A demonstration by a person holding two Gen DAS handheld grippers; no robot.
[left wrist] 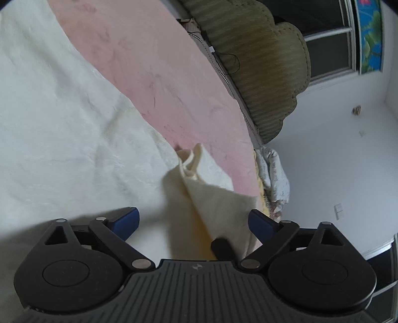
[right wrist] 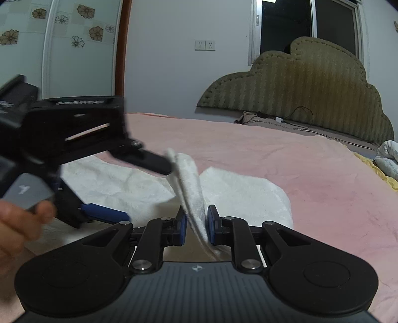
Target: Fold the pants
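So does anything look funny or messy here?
A little. The white pants lie flat on the pink bed, but one edge sticks up bunched, pulled between the right hand-held gripper and left hand-held gripper.

Pretty clearly someone's bedroom at home. There's a bed with a pink blanket (right wrist: 286,159) and an olive padded headboard (right wrist: 311,82) with a scalloped top against the wall, a dark window (right wrist: 286,22) behind it, two wall sockets (right wrist: 204,45), and a sliding door with flower decals (right wrist: 62,37) off to the side.
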